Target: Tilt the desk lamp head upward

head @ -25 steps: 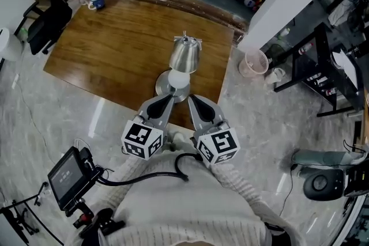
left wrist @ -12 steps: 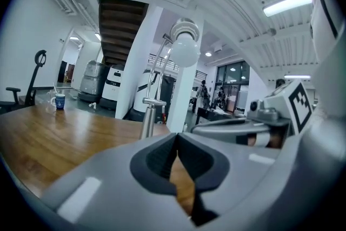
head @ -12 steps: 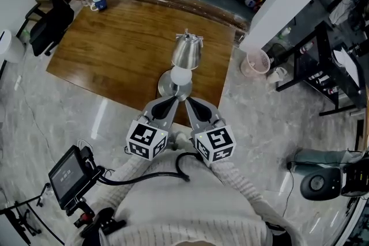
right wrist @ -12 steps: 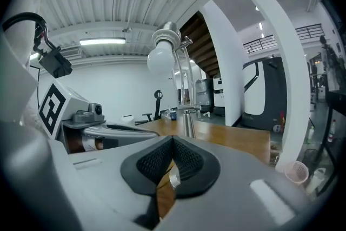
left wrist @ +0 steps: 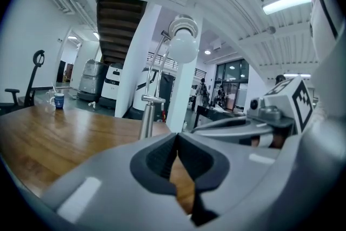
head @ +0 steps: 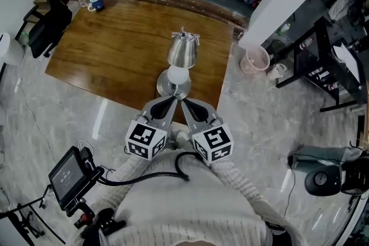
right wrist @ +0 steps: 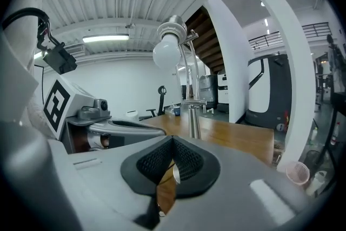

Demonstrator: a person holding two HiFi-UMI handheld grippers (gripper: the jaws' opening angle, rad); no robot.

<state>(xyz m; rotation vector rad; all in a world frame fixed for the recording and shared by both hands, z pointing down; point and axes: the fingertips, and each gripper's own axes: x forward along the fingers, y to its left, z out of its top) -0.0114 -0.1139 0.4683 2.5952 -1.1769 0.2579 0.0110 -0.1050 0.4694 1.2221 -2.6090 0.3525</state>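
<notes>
Plainly, left tool [head: 170,102] and right tool [head: 185,102] sit closed, empty. Just ahead, the lamp head [head: 183,53] looks like rigid, slick metal, so push its rim, sparing the fragile bulb [head: 177,74].

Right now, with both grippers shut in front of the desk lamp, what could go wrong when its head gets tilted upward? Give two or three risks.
1. The bare bulb sticks out toward the left gripper and right gripper; a push may land on glass, not the metal lamp head.
2. The lamp base stands near the table edge; it could slide or tip.
3. Shut jaws can only nudge, and may slip off.
</notes>
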